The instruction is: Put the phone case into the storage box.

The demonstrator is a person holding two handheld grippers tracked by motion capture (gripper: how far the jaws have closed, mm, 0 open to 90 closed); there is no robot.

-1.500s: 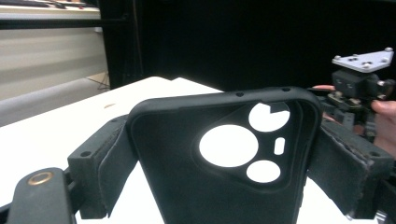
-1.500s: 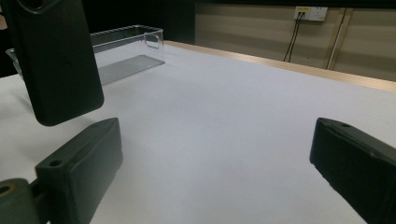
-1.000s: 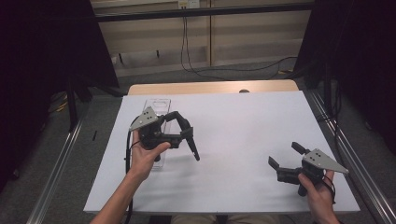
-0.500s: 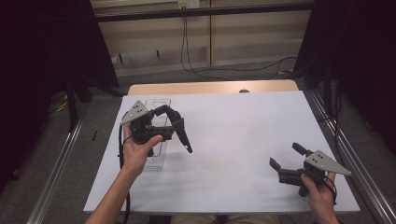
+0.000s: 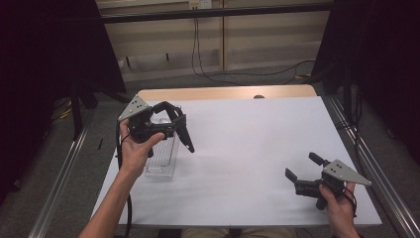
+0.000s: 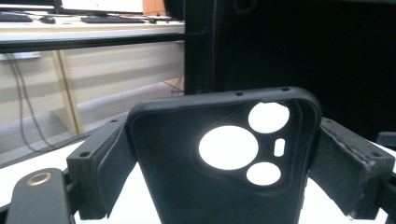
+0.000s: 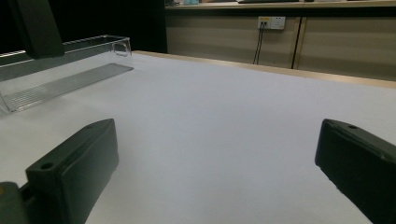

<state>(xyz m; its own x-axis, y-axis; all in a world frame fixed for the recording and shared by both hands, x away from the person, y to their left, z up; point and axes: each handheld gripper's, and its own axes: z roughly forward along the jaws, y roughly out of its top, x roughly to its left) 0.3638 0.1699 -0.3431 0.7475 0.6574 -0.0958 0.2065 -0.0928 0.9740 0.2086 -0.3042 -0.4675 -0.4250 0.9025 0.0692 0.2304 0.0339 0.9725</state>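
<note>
I hold the left gripper (image 5: pixel 173 124) raised above the table's ten o'clock area, its jaws clamped on the long edges of a black soft-plastic phone case with round camera cut-outs (image 6: pixel 224 172); in the left gripper view the case stands upright between the pads, open side toward the camera, which I judge keeps it steady for carrying and leaves its lower end free to be set down. In the high view the case (image 5: pixel 184 134) hangs slanted toward four o'clock, just above and beside the clear rectangular plastic tray (image 5: pixel 159 171) lying at the table's nine o'clock. The tray's ribbed floor, seen in the right gripper view (image 7: pixel 60 84), looks bare; whether anything lies under the raised hand I cannot tell. The right gripper (image 5: pixel 303 171) rests low at the table's four o'clock, jaws spread wide with nothing between them, well apart from the tray, apparently parked out of the way. The white table sheet (image 5: pixel 257 148) carries nothing else.
</note>
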